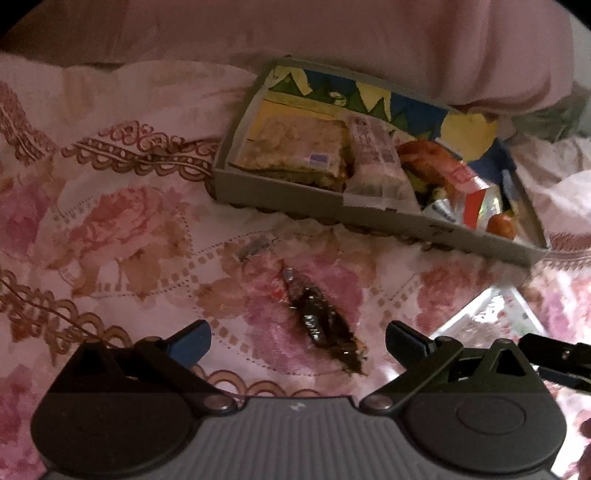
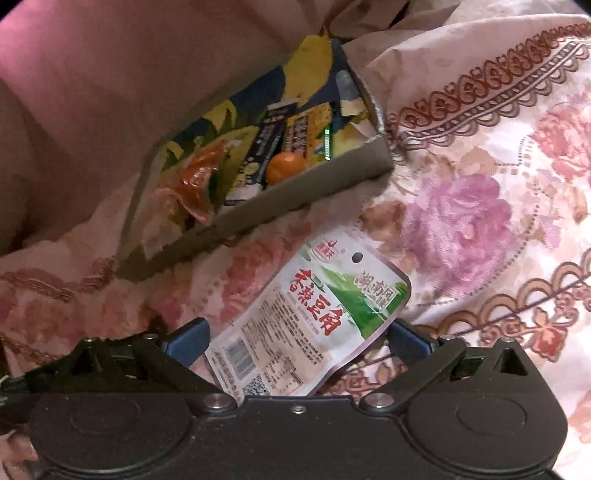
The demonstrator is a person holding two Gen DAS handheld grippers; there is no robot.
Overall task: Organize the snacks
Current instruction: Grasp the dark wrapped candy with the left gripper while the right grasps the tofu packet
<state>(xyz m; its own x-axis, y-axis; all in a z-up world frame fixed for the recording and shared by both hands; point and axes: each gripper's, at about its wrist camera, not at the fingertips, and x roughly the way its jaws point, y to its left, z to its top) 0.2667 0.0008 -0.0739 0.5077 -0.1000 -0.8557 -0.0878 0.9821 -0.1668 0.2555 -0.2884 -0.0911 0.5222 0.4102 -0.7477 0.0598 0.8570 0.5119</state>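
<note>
A grey cardboard box (image 1: 280, 192) with a colourful printed inside lies on the floral cloth and holds several snack packs and an orange round sweet (image 1: 501, 226). In front of it a dark brown wrapped snack (image 1: 317, 317) lies on the cloth, between the wide-apart fingers of my left gripper (image 1: 297, 341), which is open. In the right wrist view the same box (image 2: 295, 192) sits up left. A white and green snack pouch (image 2: 314, 317) lies flat between the spread fingers of my right gripper (image 2: 299, 341), open and not clamping it.
The pink floral bedspread (image 1: 122, 221) covers the whole surface, with folds and a raised pink cushion (image 1: 332, 33) behind the box. The right gripper's black body (image 1: 561, 363) shows at the left view's right edge beside the pouch's shiny edge (image 1: 491, 314).
</note>
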